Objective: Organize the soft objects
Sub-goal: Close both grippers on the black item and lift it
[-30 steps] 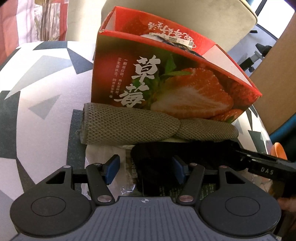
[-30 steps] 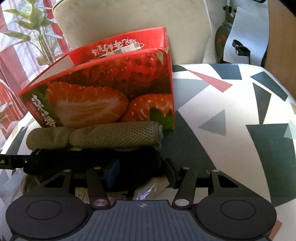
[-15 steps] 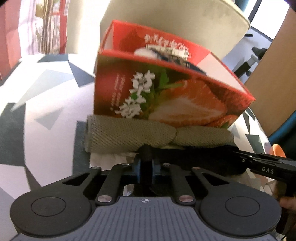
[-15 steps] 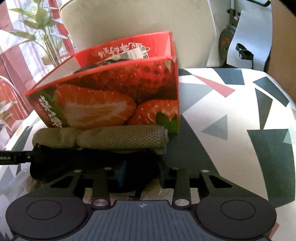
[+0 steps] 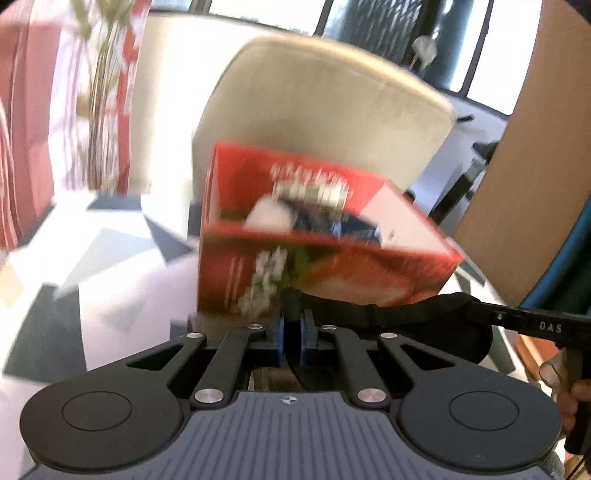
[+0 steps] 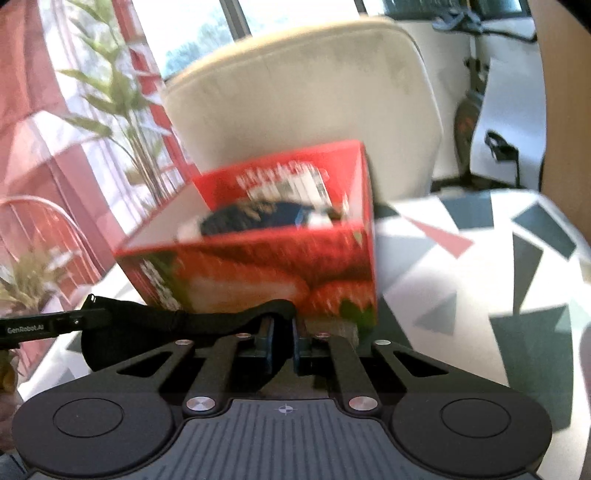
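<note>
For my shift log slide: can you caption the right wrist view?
Both grippers, right gripper and left gripper, hold a black cloth stretched before the open strawberry box on the patterned table.

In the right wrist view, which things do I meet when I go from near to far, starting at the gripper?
Right gripper shut on the black cloth → red strawberry box → beige chair back → window.
</note>
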The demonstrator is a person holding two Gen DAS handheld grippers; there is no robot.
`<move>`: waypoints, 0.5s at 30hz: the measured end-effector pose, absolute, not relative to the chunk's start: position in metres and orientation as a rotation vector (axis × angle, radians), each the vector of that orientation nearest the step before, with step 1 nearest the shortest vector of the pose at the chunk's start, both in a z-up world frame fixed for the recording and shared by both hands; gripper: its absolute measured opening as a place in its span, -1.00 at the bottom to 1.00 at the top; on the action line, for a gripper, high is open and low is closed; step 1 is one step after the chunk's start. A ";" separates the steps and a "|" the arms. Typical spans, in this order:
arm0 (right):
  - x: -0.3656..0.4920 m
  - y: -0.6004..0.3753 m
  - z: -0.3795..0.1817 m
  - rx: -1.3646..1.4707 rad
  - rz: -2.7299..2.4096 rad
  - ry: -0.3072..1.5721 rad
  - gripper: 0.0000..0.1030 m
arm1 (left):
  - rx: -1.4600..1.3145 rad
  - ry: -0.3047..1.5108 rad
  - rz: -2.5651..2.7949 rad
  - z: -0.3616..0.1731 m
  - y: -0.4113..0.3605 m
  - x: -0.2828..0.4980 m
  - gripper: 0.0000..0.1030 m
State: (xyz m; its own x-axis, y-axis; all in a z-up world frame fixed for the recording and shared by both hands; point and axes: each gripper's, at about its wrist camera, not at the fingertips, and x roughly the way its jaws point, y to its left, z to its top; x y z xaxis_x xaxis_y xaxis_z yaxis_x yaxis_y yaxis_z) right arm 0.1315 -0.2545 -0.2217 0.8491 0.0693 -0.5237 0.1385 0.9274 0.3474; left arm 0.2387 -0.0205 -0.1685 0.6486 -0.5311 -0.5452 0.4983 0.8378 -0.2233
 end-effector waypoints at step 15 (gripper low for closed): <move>0.218 -0.263 -0.144 0.169 -0.051 0.396 -0.83 | 0.019 0.449 -0.549 -0.100 -0.065 0.315 -0.84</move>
